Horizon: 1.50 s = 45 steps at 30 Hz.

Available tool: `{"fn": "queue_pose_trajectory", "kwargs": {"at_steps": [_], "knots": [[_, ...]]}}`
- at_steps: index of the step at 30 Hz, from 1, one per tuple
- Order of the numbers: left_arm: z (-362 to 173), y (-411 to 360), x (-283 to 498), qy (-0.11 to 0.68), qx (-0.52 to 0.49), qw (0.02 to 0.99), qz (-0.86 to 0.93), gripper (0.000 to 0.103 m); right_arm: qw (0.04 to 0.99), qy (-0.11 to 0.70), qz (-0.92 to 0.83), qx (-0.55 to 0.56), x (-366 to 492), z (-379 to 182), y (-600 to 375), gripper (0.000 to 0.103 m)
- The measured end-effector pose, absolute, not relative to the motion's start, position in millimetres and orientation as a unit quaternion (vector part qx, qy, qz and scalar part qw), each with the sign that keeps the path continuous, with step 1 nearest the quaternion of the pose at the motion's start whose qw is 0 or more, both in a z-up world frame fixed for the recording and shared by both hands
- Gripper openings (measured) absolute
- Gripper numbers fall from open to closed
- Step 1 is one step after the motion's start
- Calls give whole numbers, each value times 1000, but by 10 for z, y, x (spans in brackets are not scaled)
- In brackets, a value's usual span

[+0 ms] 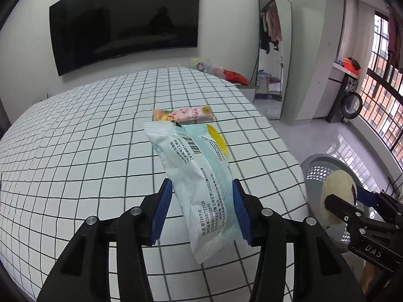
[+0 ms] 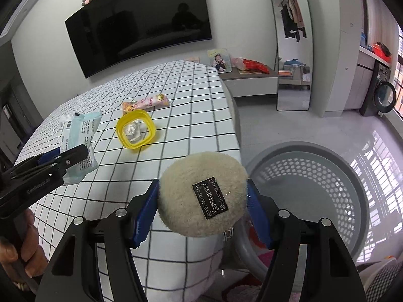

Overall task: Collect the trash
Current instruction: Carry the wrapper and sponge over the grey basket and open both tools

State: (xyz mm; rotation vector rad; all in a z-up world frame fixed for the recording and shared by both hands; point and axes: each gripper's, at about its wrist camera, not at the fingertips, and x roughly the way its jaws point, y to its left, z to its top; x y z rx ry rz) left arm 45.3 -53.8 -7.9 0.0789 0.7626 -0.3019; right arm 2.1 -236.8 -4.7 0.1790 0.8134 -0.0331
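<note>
I hold two pieces of trash at once. My left gripper (image 1: 202,209) pinches a pale blue wet-wipe packet (image 1: 199,176) across its middle, lifted clear above the checked surface, its printed back and barcode facing the camera. My right gripper (image 2: 202,210) clamps a round, cream, fluffy puff (image 2: 202,193) with a small black label, held near the bed's edge and just beside the grey perforated basket (image 2: 352,176) on the floor, where I judge the trash is meant to go.

The surface looks like a bed (image 2: 189,95) under a white cover with a black grid. Two things lie on it, not yet collected: a yellow tub (image 2: 136,132) with crumpled white material inside, and just behind it a pink and orange snack wrapper (image 2: 146,104).

Beyond, a dark television hangs on the wall, with a tall mirror to its right.

As I read it, the job is about halfway: two items are in hand but not dropped, and two remain. I cannot tell what else already sits in the basket.
</note>
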Motion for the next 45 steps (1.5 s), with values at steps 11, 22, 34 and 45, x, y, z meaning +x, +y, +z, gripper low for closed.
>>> {"fn": "queue_pose_trajectory", "kwargs": {"at_steps": [11, 22, 34, 45], "knots": [[-56, -1429, 134, 359, 73, 898, -244, 47, 909, 390, -95, 116, -485, -50, -3139, 65], [-250, -2238, 56, 371, 120, 869, -305, 47, 892, 395, -150, 159, -775, -240, -3843, 65], [-512, -2784, 105, 395, 159, 842, -331, 49, 880, 409, -153, 188, -676, -482, -4166, 65], [-515, -2752, 159, 399, 152, 848, -312, 68, 891, 383, -153, 189, -687, -444, -4164, 80]]}}
